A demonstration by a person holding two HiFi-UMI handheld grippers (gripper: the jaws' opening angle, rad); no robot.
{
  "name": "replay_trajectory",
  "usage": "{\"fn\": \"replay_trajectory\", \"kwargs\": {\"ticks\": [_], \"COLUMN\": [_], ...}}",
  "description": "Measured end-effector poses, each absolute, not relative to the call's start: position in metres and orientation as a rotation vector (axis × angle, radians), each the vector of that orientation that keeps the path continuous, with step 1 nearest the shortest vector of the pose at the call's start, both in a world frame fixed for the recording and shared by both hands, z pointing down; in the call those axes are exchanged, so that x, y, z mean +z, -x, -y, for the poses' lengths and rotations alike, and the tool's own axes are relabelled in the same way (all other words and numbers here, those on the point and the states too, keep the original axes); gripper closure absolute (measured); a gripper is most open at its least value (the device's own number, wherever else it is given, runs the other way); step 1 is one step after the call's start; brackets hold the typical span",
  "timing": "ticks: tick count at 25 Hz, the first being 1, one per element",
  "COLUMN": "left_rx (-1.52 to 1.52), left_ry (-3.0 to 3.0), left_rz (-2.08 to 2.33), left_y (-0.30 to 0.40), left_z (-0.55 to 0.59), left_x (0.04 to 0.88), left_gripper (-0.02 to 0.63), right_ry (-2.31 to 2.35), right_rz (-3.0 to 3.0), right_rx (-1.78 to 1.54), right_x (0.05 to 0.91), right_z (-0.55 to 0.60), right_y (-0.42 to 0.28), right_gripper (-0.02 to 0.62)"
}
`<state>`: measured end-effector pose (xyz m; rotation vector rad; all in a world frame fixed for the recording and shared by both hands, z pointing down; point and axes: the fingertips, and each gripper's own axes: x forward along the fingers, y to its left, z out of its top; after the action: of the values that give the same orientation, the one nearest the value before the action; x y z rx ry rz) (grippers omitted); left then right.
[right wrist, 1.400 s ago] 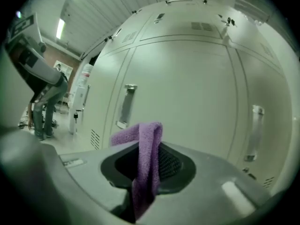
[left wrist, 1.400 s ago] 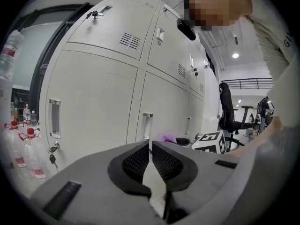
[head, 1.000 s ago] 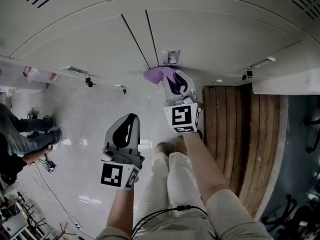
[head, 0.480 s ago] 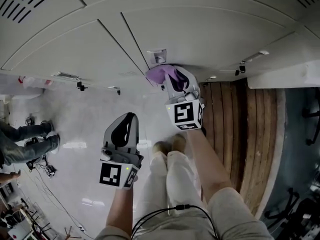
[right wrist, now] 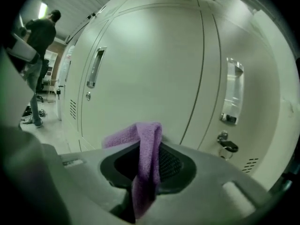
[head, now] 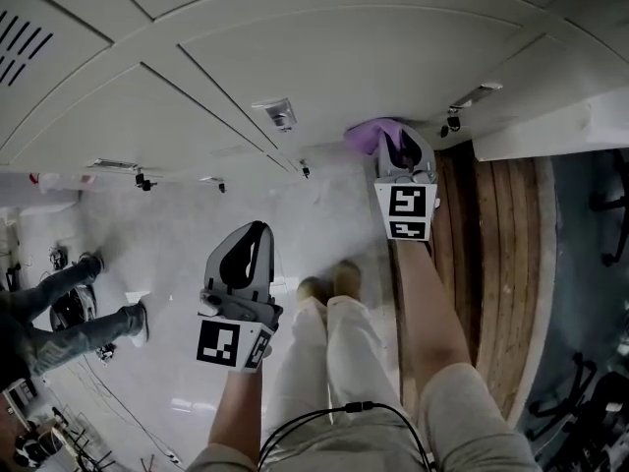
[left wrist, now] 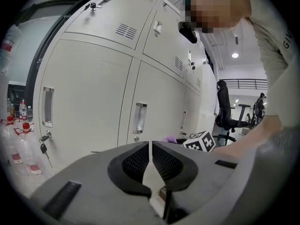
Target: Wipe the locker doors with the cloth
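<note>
Locker doors: pale, flat panels, judged rigid enough to take firm pressure. Right gripper, close to the doors, is clamped on the purple cloth, which bulges from the jaw tips toward the doors. The cloth looks soft, light and limp, so it is likely best held by a bunched fold with a pad left forward of the jaws. Left gripper, well back from the doors, has its jaws drawn together on nothing. Door handle and keyed lock may snag the cloth. No view shows whether the cloth touches the door, and its tail drops out of sight between the jaws.
</note>
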<state>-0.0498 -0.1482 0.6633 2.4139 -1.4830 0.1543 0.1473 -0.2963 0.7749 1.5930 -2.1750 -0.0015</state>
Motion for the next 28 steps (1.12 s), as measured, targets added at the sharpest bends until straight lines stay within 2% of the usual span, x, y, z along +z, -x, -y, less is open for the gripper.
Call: {"fn": "replay_trajectory", "kwargs": {"ticks": [14,28], "left_rx": [0.172,0.125], "left_ry": [-2.438,-2.477], "left_rz": [1.494,1.599], "left_y": [0.049,0.080], "left_z": [0.140,0.142], "left_x": [0.660,0.594], "left_gripper": [0.588,0.588], "right_ry": [-1.817,-1.766], "right_rz": [2.054,2.411], "right_rx": [0.175,0.159], "right_x": [0.778,0.645], "right_z": [0.294,0.231], "right_y": [-0.216,-0.195], "right_gripper": [0.532,0.533]}}
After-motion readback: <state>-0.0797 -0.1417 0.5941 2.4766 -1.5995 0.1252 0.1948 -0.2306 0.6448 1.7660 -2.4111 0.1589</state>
